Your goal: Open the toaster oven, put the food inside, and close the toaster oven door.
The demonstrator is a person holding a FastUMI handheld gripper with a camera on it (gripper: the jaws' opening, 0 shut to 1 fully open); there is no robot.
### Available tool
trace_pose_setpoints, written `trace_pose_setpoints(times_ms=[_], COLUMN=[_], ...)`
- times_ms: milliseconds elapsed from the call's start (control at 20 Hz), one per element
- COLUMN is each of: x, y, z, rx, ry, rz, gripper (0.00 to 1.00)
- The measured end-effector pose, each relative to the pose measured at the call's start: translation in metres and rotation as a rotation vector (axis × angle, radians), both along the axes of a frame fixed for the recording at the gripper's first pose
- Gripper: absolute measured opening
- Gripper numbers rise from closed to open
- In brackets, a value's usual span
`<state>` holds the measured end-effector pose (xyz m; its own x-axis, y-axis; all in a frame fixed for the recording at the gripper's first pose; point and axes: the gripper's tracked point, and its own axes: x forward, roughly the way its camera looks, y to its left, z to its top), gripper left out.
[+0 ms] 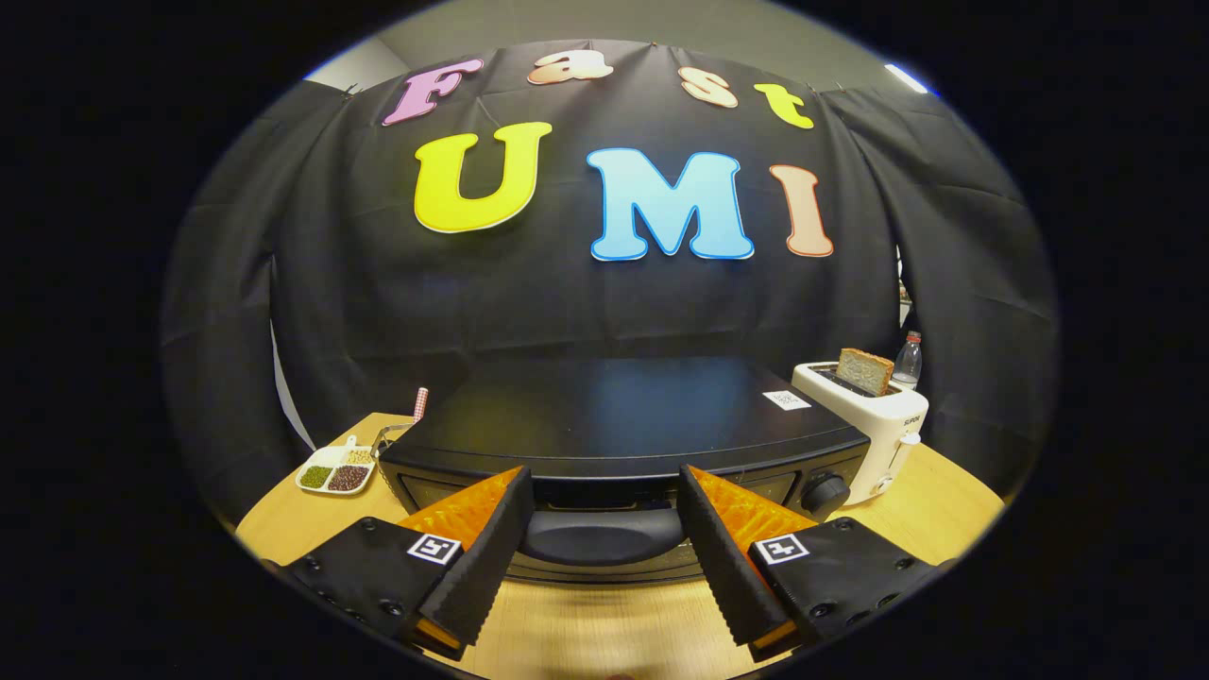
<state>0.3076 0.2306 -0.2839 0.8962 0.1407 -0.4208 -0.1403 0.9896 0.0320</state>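
gripper (604,491) hovering at toaster oven (614,425) front, jaws standing apart, door handle (603,536) sitting between fingers, untouched.

Toaster oven (623,416) mid-table, door handle (603,536) between gripper (604,491) fingers, divided dish (335,469) left — toaster (874,416) right.
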Motion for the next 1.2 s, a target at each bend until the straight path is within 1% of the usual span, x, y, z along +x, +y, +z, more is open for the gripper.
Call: trace_pose_setpoints(times_ms=[200,550,700,1200], x=[-0.009,-0.045,-0.060,-0.107], y=[-0.001,-0.007,-0.011,-0.018], z=[-0.001,-0.007,-0.013,-0.043], rx=[0.001,-0.002,0.011,-0.032], ry=[0.001,-0.009,0.008,0.062], rz=[-0.005,0.004,0.002,0.034], gripper=[0.98,0.98,0.97,0.96])
